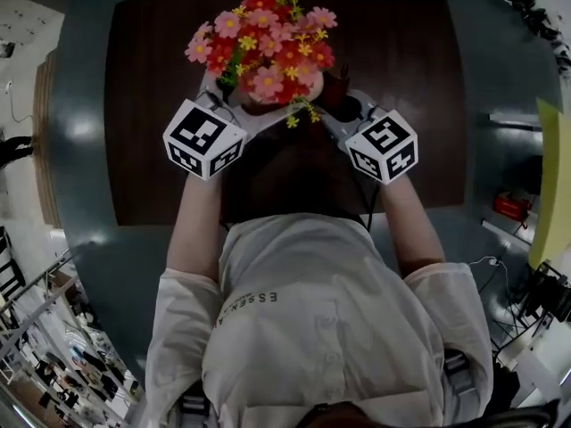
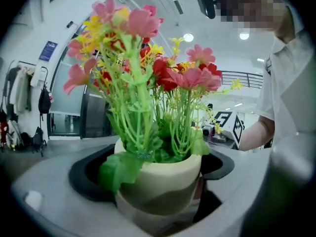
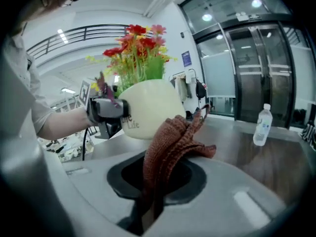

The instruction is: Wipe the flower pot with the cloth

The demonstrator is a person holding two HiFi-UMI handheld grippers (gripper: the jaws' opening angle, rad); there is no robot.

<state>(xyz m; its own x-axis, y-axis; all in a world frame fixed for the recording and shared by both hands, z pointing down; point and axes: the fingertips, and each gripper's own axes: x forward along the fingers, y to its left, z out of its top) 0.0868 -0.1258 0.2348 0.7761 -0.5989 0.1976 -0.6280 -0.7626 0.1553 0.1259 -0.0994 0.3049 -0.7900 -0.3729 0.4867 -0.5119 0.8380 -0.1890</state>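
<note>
Flower pot (image 2: 163, 181) is sitting clamped in the left gripper (image 2: 160, 209) — jaws wide around its cream body, up above the dark bench (image 1: 419, 87); right gripper (image 3: 153, 201) is pinching the rust-brown cloth (image 3: 173, 142) — bunched just beside the pot's side.

L claw (image 2: 159, 196) clamped wide, R claw (image 3: 150, 196) pinched shut (both arms fwd).

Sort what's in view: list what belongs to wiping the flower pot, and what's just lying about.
For the job:
flower pot, clamped in the left gripper
rust-brown cloth, clamped in the right gripper

Just lying about:
water bottle, standing on the table
</note>
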